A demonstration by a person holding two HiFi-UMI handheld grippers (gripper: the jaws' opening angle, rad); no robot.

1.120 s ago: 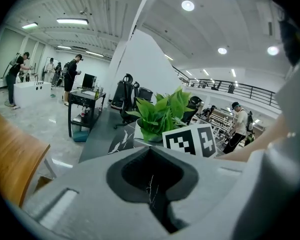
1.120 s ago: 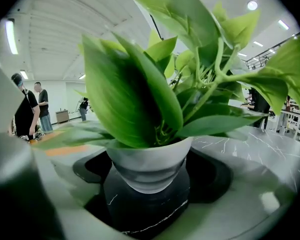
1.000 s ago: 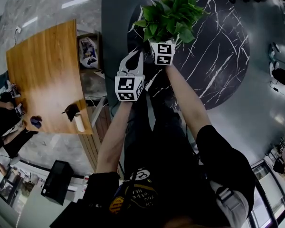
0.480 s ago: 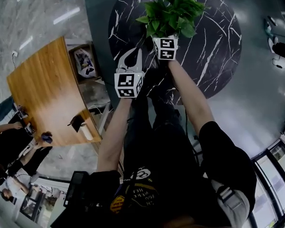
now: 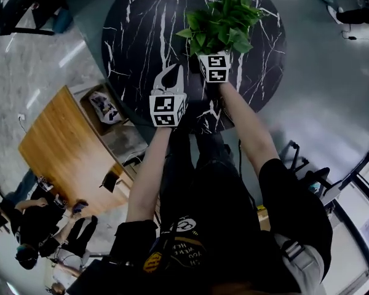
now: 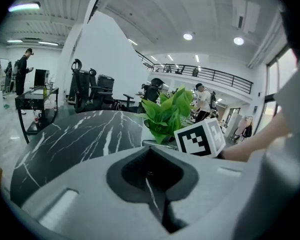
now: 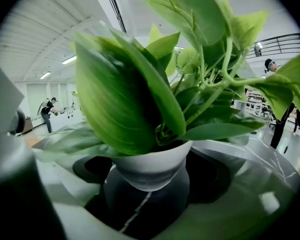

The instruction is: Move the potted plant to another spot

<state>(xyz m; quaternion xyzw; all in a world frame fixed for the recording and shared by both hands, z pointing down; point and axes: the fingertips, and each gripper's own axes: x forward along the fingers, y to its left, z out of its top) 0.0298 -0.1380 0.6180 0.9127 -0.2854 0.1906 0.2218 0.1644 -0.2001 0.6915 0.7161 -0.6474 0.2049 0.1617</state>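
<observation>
Our right claw [image 5: 214,57] is clamped on the small white ceramic pot [image 7: 149,170] of the leafy green potted plant [image 5: 222,22], whose leaves rise straight ahead of that claw. Beneath it lies the round black marble table with white veins [image 5: 141,35]. Our left claw [image 5: 171,78], just left of the right claw and slightly behind it, holds nothing, its 2 jaws pressed together.

One potted plant [image 5: 221,23], one round marble table [image 5: 141,35] far ahead, one wooden table [image 5: 61,146] left, and two grippers: left gripper [image 5: 171,72], right gripper [image 5: 213,54].
</observation>
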